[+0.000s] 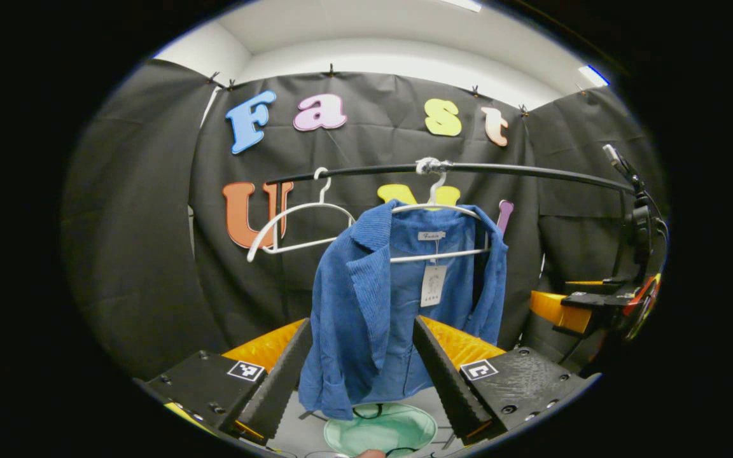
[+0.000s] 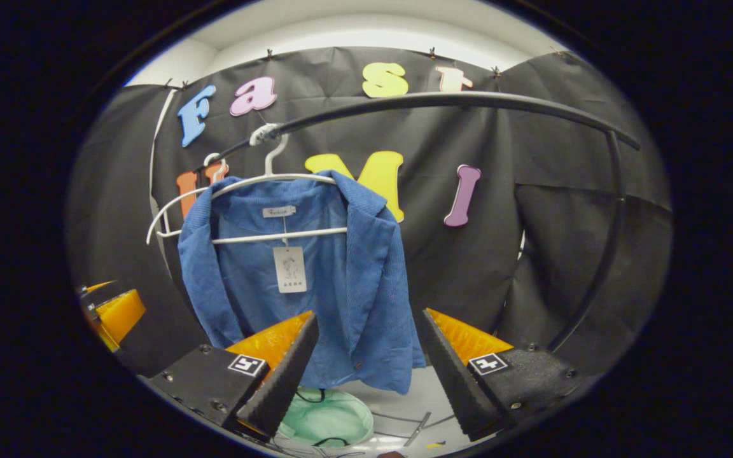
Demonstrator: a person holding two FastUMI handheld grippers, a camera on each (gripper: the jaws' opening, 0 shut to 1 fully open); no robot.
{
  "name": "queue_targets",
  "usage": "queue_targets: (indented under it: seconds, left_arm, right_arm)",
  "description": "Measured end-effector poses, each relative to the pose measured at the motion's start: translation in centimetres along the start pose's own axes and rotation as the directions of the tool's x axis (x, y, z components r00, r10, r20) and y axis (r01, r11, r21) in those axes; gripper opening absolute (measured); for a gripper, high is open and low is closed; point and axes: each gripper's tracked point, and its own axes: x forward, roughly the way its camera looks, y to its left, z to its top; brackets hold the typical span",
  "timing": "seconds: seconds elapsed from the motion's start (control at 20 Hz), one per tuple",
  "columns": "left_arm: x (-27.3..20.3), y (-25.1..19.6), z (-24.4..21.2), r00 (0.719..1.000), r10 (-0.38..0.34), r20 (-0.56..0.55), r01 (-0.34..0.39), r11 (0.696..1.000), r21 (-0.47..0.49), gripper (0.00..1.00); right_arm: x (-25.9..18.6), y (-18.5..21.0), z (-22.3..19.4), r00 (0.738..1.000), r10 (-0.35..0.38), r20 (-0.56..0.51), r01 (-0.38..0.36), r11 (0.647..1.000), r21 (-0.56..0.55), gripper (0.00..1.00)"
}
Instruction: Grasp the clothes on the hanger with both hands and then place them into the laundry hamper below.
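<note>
You had both the left gripper (image 1: 360, 375) and right gripper (image 2: 366, 375) wide and empty short of the jacket (image 1: 398, 299) on its hanger (image 1: 439, 232) above the hamper (image 1: 382, 429), so each needed a shoulder.

Beside the blue jacket (image 1: 398, 305), an empty white hanger (image 1: 296, 226) crowds the rail (image 1: 532, 170); below it, open space reaches the green hamper (image 1: 380, 429).
</note>
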Motion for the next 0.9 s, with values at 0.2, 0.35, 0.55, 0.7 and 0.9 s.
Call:
queue_targets:
  seconds: [0.2, 0.35, 0.55, 0.7, 0.9]
  left_arm:
    - [2.4, -1.1, -1.4, 0.999, 0.034, -0.037, -0.034, 0.999, -0.013, 0.91]
    - [4.8, -1.9, -2.5, 0.996, 0.061, -0.064, -0.062, 0.998, -0.018, 1.00]
    - [8.3, -2.9, -4.0, 0.990, 0.096, -0.103, -0.100, 0.995, -0.030, 1.00]
    - [10.1, -3.0, -4.6, 0.985, 0.114, -0.127, -0.119, 0.992, -0.034, 0.96]
    - [12.1, -2.9, -4.8, 0.981, 0.133, -0.141, -0.140, 0.989, -0.044, 0.96]
  right_arm:
    - [3.8, 0.2, -1.1, 0.998, 0.042, -0.054, -0.040, 0.999, 0.032, 1.00]
    - [6.9, -0.4, -1.3, 0.995, 0.062, -0.077, -0.059, 0.997, 0.046, 0.99]
    - [10.8, -0.7, -0.5, 0.992, 0.092, -0.089, -0.084, 0.993, 0.083, 0.98]
    - [12.6, 0.3, -0.1, 0.985, 0.137, -0.104, -0.126, 0.986, 0.109, 0.94]
    - [14.5, 0.9, 0.4, 0.983, 0.150, -0.105, -0.141, 0.986, 0.094, 0.94]
